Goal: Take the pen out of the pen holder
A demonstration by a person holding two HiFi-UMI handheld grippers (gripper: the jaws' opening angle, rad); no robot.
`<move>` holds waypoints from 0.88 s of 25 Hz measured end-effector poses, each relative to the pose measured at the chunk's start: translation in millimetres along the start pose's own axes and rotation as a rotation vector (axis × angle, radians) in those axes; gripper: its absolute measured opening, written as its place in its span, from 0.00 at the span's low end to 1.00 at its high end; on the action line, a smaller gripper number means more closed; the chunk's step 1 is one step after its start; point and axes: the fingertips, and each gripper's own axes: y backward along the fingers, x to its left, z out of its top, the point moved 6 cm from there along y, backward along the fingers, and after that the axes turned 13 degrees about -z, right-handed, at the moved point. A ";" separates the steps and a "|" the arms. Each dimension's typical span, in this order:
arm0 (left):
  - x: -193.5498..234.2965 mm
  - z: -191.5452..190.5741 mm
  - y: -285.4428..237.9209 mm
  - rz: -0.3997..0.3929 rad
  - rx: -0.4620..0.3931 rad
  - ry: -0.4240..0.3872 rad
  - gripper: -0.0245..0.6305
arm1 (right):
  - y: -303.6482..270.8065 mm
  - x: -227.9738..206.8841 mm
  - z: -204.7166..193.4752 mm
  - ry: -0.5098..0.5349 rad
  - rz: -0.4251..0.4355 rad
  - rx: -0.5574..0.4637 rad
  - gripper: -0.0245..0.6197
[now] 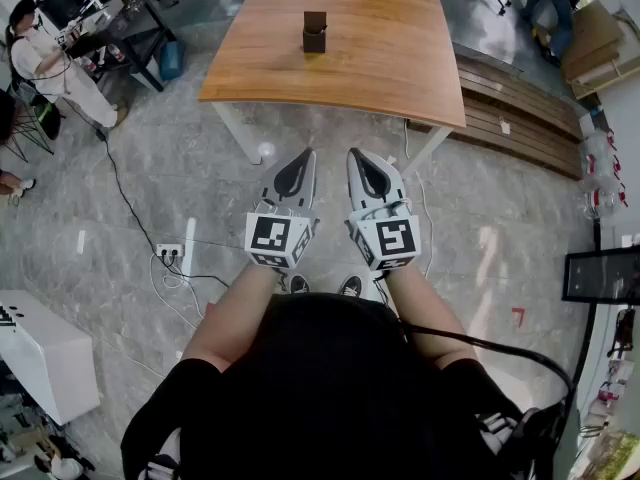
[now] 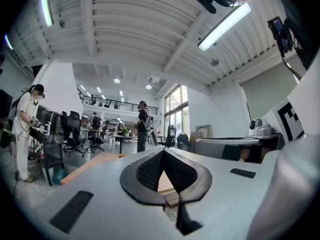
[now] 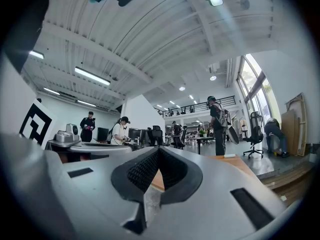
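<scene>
The task had not really begun at this moment. In the head view the pen holder (image 1: 314, 31), a small dark container, stood upright on the wooden desk (image 1: 380, 58) in the upper middle of the frame. It was well apart from both grippers, which were held over the grey floor (image 1: 150, 168) in the centre of the frame. The holder was too small in the picture to say what was inside. A pen could not be made out, so I can only suppose from the task that it stood in there.

The left gripper (image 1: 308, 154) had its jaws pressed together at the tips, with nothing between them; its own view showed only the dark pads meeting in a point. The right gripper (image 1: 353, 154) was the same, closed and empty. Both pointed towards the desk.

In my judgement the step in hand was the approach. The next move would call for the person to walk up to the desk and bring one gripper above the holder. The jaws must then be spread before they go down on the pen. The other gripper would probably need to steady the holder, because such a light container could tip or lift together with the pen.
</scene>
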 end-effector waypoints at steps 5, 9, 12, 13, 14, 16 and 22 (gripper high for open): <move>-1.3 -3.7 -5.2 0.000 0.008 -0.001 0.04 | -1.3 -4.5 -1.7 -0.005 -0.002 0.002 0.06; -1.4 -5.4 -12.7 0.004 0.013 0.012 0.04 | -3.4 -11.4 -4.1 -0.006 0.001 0.002 0.06; -5.8 -7.5 -19.6 0.011 0.013 0.017 0.04 | -3.2 -19.1 -6.7 -0.013 0.010 0.008 0.06; -7.1 -8.3 -21.6 0.014 0.014 0.018 0.04 | -3.5 -21.6 -7.5 -0.013 0.013 0.008 0.06; -7.8 -8.9 -23.3 0.017 0.015 0.019 0.04 | -4.0 -23.5 -8.2 -0.013 0.015 0.009 0.06; -8.7 -10.1 -25.8 0.026 0.018 0.019 0.04 | -5.9 -26.3 -10.2 -0.018 0.024 0.015 0.06; -19.4 -13.5 -36.7 0.068 0.016 0.014 0.04 | -8.3 -52.3 -14.7 -0.062 0.048 0.005 0.06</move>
